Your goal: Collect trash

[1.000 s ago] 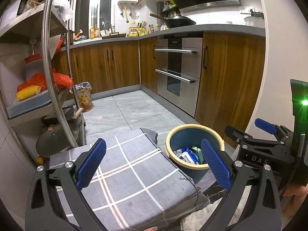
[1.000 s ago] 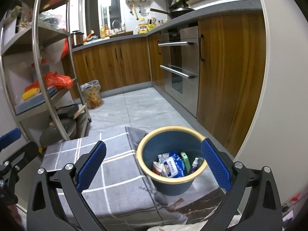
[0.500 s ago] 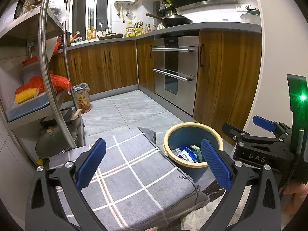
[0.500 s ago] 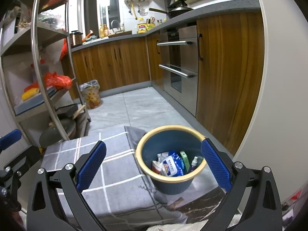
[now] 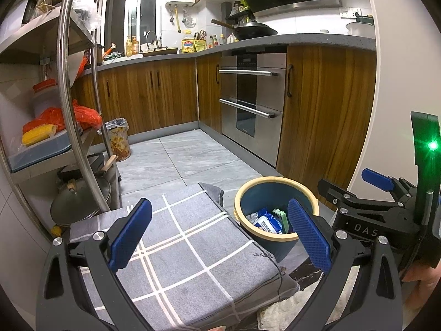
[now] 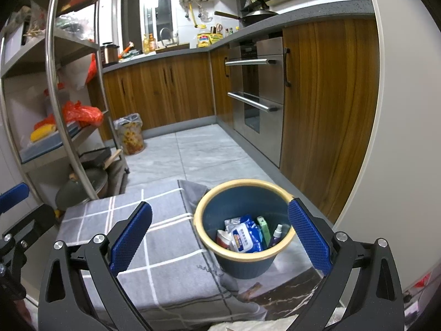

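A kitchen floor of grey tiles runs back to wooden cabinets and a steel built-in oven point(image 5: 252, 102). On the left stands a metal shelf rack point(image 6: 59, 88) holding an orange plastic bag point(image 6: 82, 113) and, on its lowest level, a pot lid point(image 5: 80, 205). Beyond the rack, against the cabinets, stands a small lined wastebasket with a flower print point(image 6: 132, 135).

Close to both cameras lies a grey cushion with white grid lines point(image 5: 193, 251). Just to its right, touching the cushion's edge, sits the blue trash bin with a yellow rim point(image 6: 242, 262). Inside it lie a blue-and-white wipes packet point(image 6: 244, 237), a green packet point(image 6: 264, 227) and a small spray bottle point(image 6: 276, 233), with other wrappers I cannot make out. Nothing stands between the grippers and the bin.

The left gripper point(image 5: 219, 237) hangs above the cushion, its 2 blue fingers spread wide and empty; in its view the right finger pad point(image 5: 308, 237) overlaps the bin's rim, though contact cannot be told. The right gripper point(image 6: 220, 237) is over the bin, fingers point(image 6: 131, 237) likewise wide apart and holding nothing, and it appears from the side in the left view, with part of a hand point(image 5: 421, 278) behind it.
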